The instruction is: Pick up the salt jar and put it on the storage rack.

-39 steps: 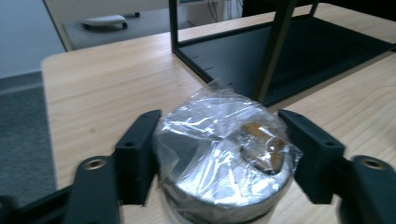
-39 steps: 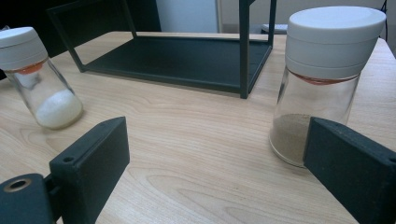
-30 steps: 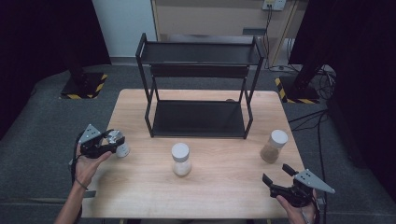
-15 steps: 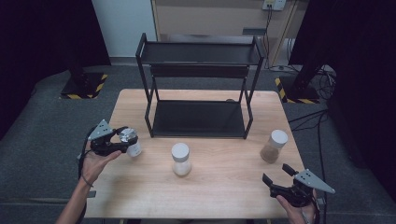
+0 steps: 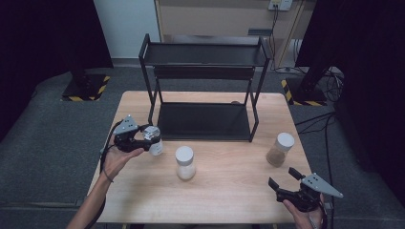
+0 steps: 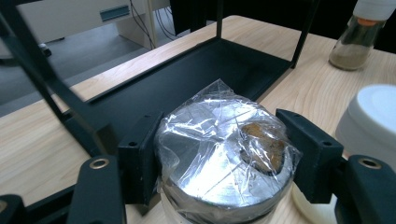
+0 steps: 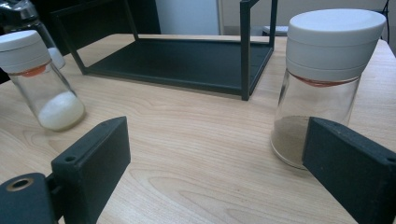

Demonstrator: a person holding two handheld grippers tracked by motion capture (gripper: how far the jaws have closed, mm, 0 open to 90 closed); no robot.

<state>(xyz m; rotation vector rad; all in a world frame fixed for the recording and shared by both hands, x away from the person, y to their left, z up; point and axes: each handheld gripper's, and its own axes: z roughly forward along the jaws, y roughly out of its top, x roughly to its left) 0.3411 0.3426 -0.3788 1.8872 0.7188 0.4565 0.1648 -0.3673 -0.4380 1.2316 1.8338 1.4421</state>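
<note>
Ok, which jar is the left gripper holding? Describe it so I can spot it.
Start at the black rack on the table. By its front left leg, the left gripper clamps a jar. Unlike the two white-capped jars, its top is shiny metal under crinkled plastic film.

left tool (image 6: 224, 163) clamped on round silver plastic-wrapped jar lid (image 6: 224, 156), brown patch on top. black metal rack (image 6: 187, 84) just behind, white-capped jar (image 6: 373, 121) beside, brown-powder glass jar (image 6: 357, 39) far on wooden bench (image 6: 37, 144).
</note>
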